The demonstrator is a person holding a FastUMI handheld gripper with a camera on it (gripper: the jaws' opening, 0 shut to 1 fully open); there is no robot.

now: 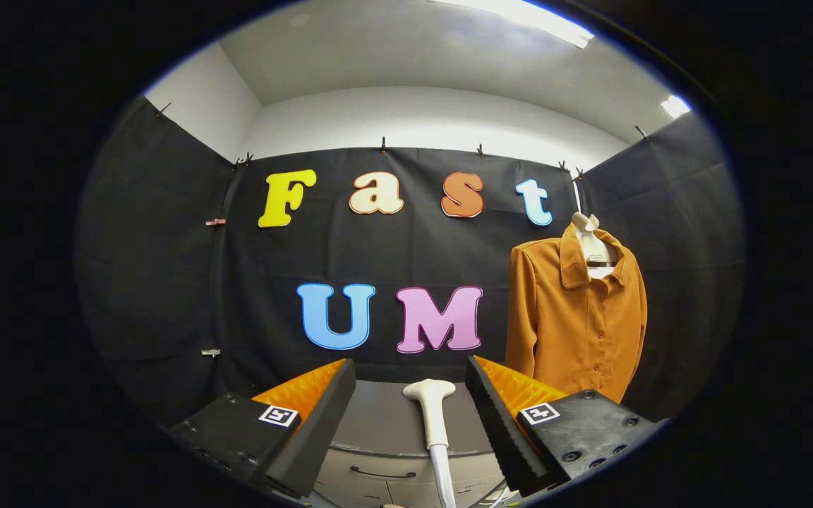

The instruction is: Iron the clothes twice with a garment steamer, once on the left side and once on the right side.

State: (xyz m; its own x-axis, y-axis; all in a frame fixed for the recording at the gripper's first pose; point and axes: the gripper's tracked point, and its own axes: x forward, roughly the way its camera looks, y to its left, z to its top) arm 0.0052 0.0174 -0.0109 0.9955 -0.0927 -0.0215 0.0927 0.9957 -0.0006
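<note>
- The rust-orange button-front shirt hangs on a pale hanger against the black cloth wall, beyond my right finger and well apart from me. I judge it hangs free and upright so that steam can run down each side of the front.
- Below me sits a grey cabinet with a drawer handle, its flat top giving the steamer a resting place.
- The white garment steamer, a slim wand with a flared head, stands upright between my fingers, head up and toward the wall, handle toward me. I judge that makes the handle easy to take.
- My claw is level and points straight at the back wall, the shirt off to its right.
- My fingers stand wide apart, either side of the steamer, touching nothing; neither pass has begun, by my judgement.
</note>
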